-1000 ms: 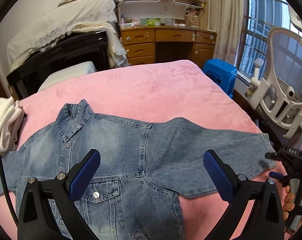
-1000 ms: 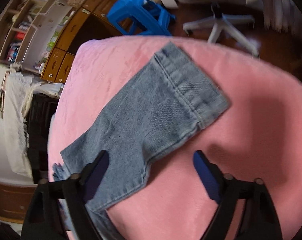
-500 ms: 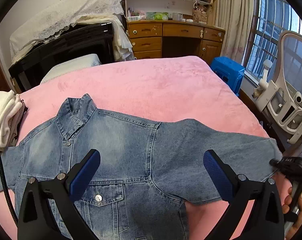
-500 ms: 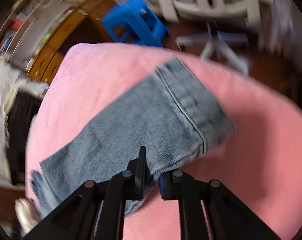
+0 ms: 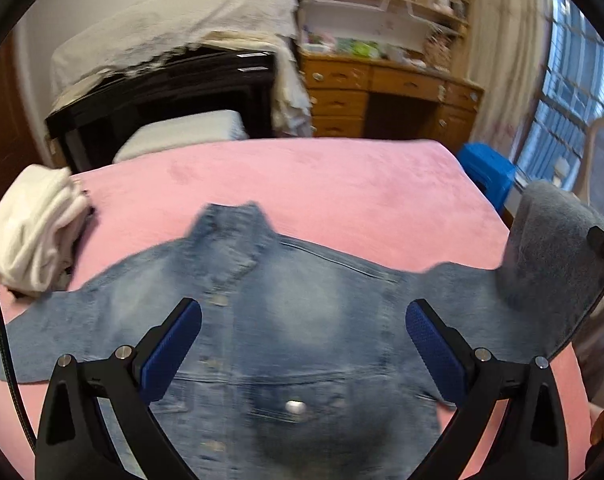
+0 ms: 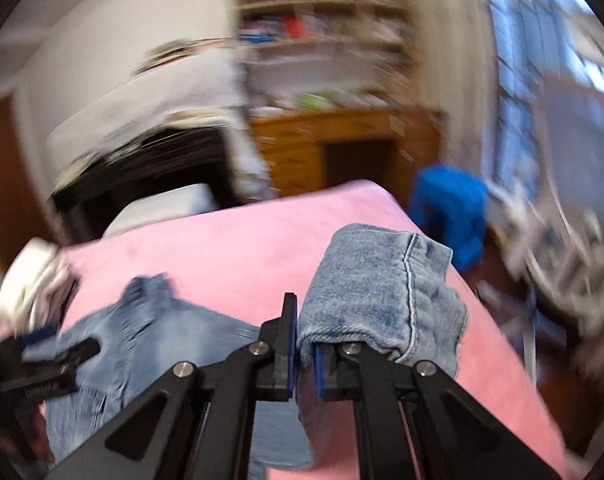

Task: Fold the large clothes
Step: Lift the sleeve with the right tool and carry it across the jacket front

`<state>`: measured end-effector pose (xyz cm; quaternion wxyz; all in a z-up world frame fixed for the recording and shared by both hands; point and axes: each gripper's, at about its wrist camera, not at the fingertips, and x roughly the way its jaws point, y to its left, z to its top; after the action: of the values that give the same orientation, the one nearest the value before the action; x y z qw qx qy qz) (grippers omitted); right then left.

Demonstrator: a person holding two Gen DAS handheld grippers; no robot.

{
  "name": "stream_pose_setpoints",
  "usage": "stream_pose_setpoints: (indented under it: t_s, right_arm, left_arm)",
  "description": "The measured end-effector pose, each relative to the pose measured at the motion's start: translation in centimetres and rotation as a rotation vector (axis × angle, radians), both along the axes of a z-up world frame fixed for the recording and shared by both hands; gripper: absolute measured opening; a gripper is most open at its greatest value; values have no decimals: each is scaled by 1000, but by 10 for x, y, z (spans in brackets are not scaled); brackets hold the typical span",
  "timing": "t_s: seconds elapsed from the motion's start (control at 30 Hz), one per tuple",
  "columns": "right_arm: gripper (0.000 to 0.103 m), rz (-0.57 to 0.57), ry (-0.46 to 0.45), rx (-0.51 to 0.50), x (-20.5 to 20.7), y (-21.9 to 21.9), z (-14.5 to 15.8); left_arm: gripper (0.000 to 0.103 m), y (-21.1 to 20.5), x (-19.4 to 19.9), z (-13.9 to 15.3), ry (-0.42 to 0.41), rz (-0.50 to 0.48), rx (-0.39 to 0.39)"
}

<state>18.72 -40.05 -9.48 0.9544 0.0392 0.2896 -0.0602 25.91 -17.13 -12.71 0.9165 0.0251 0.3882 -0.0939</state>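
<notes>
A blue denim jacket (image 5: 293,320) lies face up on the pink bed cover (image 5: 342,184), collar toward the far side. My left gripper (image 5: 302,344) hovers open above its chest, nothing between the blue pads. My right gripper (image 6: 304,354) is shut on the jacket's sleeve cuff (image 6: 382,288), which hangs lifted above the bed. In the left wrist view that raised sleeve (image 5: 550,272) stands up at the right edge. The jacket body (image 6: 149,332) shows at lower left in the right wrist view, which is blurred.
A white folded cloth (image 5: 33,232) lies at the bed's left edge. Beyond the bed stand a black cabinet (image 5: 161,100), a wooden desk (image 5: 382,96) with shelves and a blue stool (image 5: 486,168). A window and a chair are on the right.
My right gripper shut on the sleeve cuff and lifted it off the bed, rolling upright. The left gripper moved left over the jacket's chest, staying open.
</notes>
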Motion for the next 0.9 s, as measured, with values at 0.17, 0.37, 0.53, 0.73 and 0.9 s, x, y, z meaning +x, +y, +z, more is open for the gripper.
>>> stream_pose_setpoints:
  t_s: [0.17,0.37,0.53,0.73,0.9]
  right_arm:
    - [6,210,62,-150,34,112,-29]
    - [7,288,324,-283,71,205,-140]
    - [12,316,509,-272,68,230,-199]
    - [47,305,446,-248,44,223,-171]
    - [47,267,357,-168,17,190,-122]
  left_arm:
    - [102,77,11,-4,-7,94,13]
    - [102,143,19,-42,105,168,-8]
    - [102,154,14,-75,184,144,-2]
    - [102,144,15,-100,242,77,-32]
    - [99,134,25,-121,315,35,-115]
